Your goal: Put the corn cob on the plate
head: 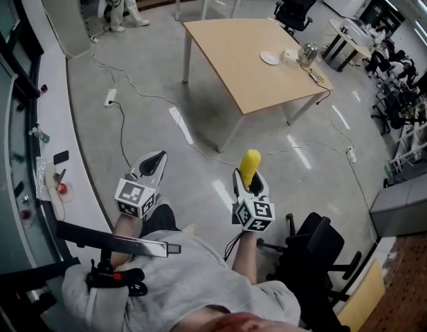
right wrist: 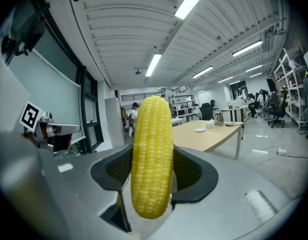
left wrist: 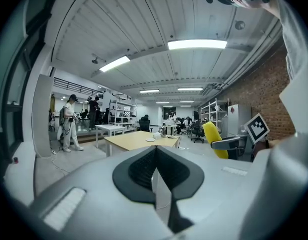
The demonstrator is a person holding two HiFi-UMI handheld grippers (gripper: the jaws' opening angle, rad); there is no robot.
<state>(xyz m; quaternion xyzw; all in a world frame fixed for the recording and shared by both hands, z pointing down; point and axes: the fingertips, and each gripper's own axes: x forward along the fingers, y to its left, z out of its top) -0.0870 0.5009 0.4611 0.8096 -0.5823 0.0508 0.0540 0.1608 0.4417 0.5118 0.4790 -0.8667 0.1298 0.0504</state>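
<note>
A yellow corn cob stands upright between the jaws of my right gripper, which is shut on it. From the head view the corn cob sticks up out of the right gripper, above the floor. My left gripper is shut with nothing in it; its pads meet in the left gripper view. The white plate lies on the far wooden table, well ahead of both grippers. The plate also shows small in the right gripper view.
A white box and a metal kettle stand beside the plate. Cables and a power strip lie on the floor. A black office chair is at my right. A counter runs along the left. A person stands far back.
</note>
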